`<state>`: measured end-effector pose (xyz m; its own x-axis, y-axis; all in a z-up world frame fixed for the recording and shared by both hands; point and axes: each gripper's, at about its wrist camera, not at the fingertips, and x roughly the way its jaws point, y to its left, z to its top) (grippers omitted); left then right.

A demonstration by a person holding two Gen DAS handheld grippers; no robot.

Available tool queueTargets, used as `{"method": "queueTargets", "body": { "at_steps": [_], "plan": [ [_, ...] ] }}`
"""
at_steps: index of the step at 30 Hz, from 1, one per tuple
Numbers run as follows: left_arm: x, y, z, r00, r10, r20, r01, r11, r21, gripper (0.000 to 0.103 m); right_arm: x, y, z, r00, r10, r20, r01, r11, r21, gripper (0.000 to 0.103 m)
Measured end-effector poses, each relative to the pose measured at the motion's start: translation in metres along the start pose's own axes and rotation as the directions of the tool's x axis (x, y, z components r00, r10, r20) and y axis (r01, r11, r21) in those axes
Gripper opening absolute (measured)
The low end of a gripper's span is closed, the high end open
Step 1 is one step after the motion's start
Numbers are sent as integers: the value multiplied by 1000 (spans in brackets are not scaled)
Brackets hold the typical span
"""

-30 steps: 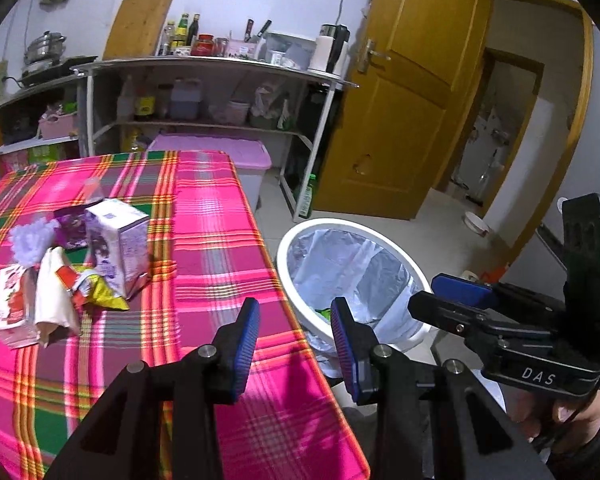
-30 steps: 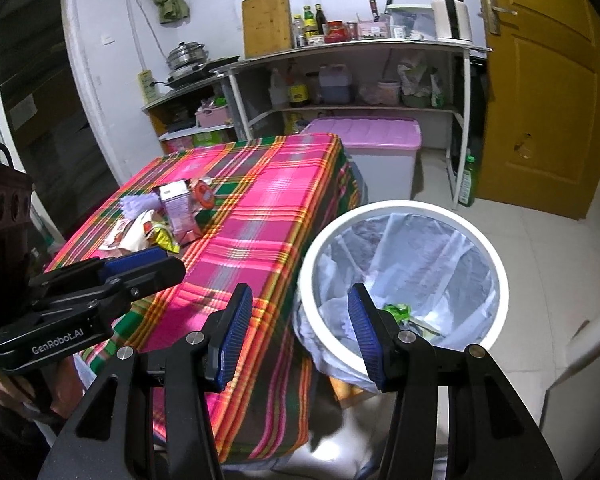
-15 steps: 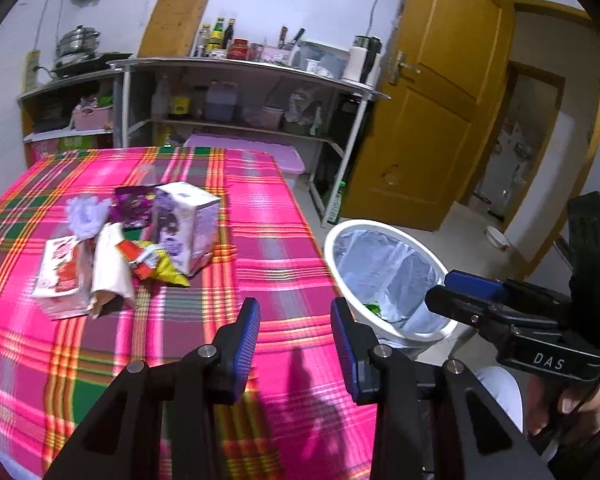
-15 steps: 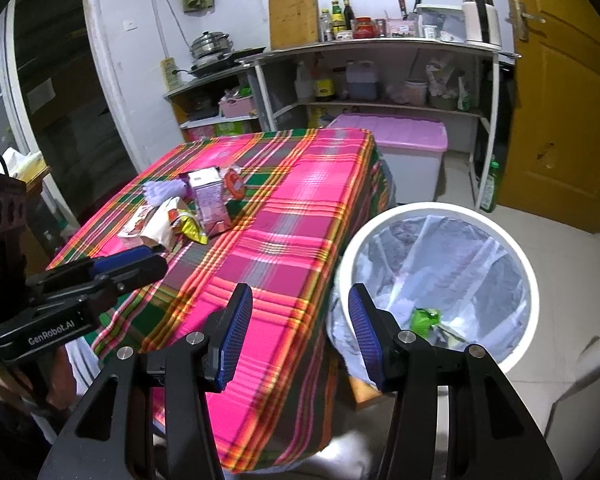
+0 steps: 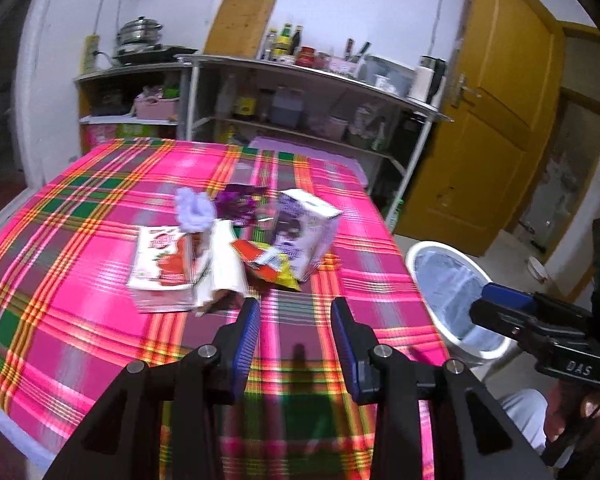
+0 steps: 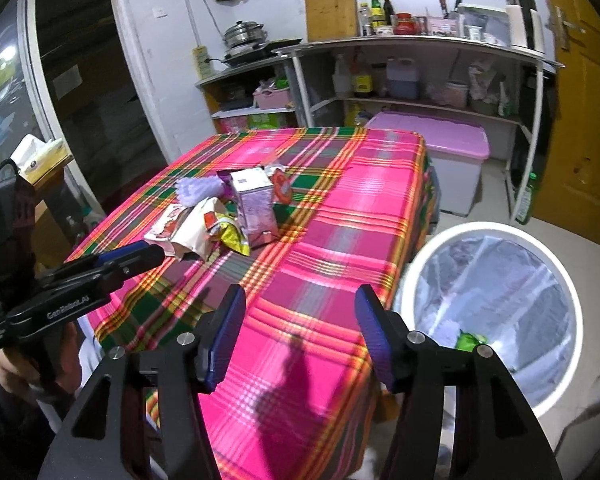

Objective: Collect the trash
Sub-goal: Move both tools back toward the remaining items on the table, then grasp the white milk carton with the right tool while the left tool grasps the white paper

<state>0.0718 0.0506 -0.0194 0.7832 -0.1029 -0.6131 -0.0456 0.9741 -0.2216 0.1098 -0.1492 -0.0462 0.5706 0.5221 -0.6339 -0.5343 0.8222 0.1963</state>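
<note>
Left gripper (image 5: pixel 294 322) hangs over the near part of the plaid table (image 5: pixel 80 216), jaws spread wide, nothing between them, its blue pads just short of the trash pile (image 5: pixel 236 240). Working across that pile from the left: a flat red-and-white pack (image 5: pixel 160 268), a pale wrapper (image 5: pixel 225 258) lying against it, a lilac crumple (image 5: pixel 194 210) behind, a purple packet (image 5: pixel 239 204), an orange-and-yellow wrapper (image 5: pixel 268 264), and a purple-and-white carton (image 5: pixel 304 236) standing tilted at the right end. All of it sits bunched together, touching, mid-table. The left view is a bit blurred, so labels can't be read.

Off the table's right edge, on the floor, stands the white bin (image 6: pixel 496 316) with its clear liner, a green scrap (image 6: pixel 470 338) lying inside. Right gripper (image 6: pixel 300 332) is over the table's near right corner, beside the bin, jaws also spread and empty. Behind everything, shelves (image 6: pixel 420 46) crowded with bottles and a yellow door (image 5: pixel 496 112) at far right.
</note>
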Motion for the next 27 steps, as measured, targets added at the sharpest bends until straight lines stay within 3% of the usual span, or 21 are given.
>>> {"method": "queueTargets", "body": {
  "at_steps": [7,11,27],
  "plan": [
    [13,31,8,999,53,-9,-53,997,-52,37,19,11,14,1000,9,-17,-10,999,-30,58],
    [16,47,13,998,64,-3,-64,994,-88,42,32,14,24,1000,16,-22,-17,999,-43,58],
    [53,46,24,998,47,-32,-49,998,-41,42,83,27,64,999,41,-31,-43,996,-75,58]
  ]
}}
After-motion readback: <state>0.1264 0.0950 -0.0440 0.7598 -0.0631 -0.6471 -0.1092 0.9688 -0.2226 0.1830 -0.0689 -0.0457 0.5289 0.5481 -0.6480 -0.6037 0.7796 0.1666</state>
